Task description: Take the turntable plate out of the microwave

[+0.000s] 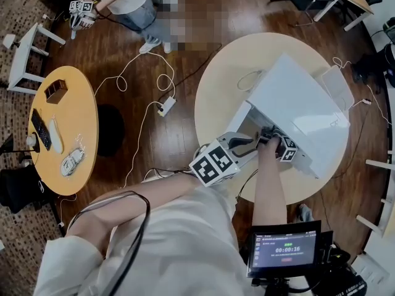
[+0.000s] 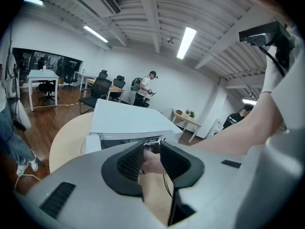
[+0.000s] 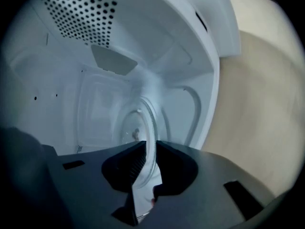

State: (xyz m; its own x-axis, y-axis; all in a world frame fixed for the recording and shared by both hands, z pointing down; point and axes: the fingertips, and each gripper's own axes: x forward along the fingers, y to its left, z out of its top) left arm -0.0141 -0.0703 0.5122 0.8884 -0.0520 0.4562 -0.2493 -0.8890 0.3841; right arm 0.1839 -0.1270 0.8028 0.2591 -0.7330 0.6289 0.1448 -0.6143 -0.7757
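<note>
Clear glass, smooth and glossy, for the turntable plate [image 3: 143, 123], with a moulded ring near the rim. Smooth white coated metal with a soft sheen inside the microwave [image 3: 52, 80], pierced with round holes in one patch; matt white outside. Matt grey plastic on the right gripper [image 3: 147, 163], with black ribbed pads [image 3: 136, 165] on the glass. Same matt grey plastic and black textured facing on the left gripper [image 2: 151, 159]. Under the microwave, a pale cream round table [image 1: 225, 79], smooth and matt. Beyond it, a dark wood floor [image 1: 179, 48], polished. Well left of the microwave, a yellow side table [image 1: 71, 100], satin-smooth.
</note>
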